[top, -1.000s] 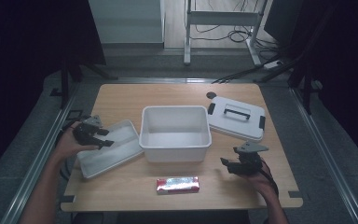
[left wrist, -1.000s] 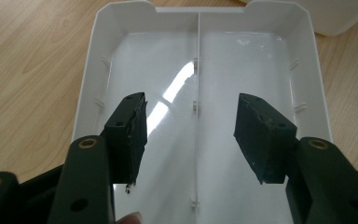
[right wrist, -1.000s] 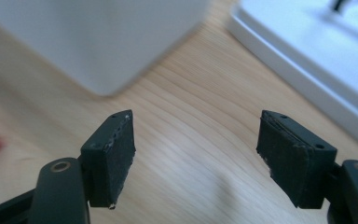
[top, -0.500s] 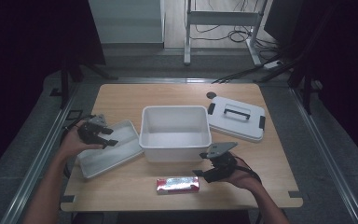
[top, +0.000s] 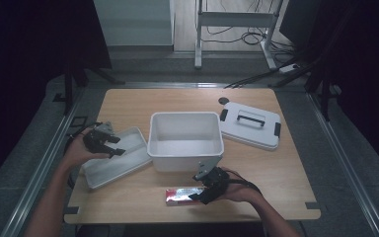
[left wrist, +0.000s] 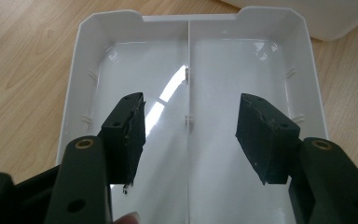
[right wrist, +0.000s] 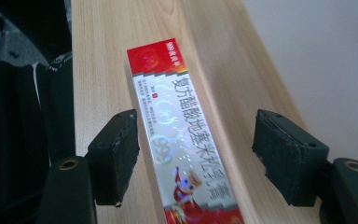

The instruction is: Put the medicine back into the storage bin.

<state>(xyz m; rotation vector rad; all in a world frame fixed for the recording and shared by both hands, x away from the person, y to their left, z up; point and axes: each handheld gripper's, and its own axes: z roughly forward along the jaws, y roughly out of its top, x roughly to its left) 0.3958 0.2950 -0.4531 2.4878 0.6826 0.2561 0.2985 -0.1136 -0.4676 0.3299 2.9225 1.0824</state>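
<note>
Grippers both wide open, box sitting between the right jaws

Right hand-held gripper (right wrist: pixel 196 154) straddles the long red-and-silver cardboard box (right wrist: pixel 182 135) on the wooden counter (top: pixel 128 103), near the deep white plastic tub (top: pixel 186 139). Left hand-held gripper (left wrist: pixel 189 135) hangs spread over the shallow divided white tray (left wrist: pixel 79 84). Box's near end is cut off.

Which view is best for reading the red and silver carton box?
The right gripper view: the long red and silver carton box lies close up between the open jaws of the right hand-held gripper, with its print legible. The high view shows it small at the table's near edge, its right end hidden by that gripper.
</note>
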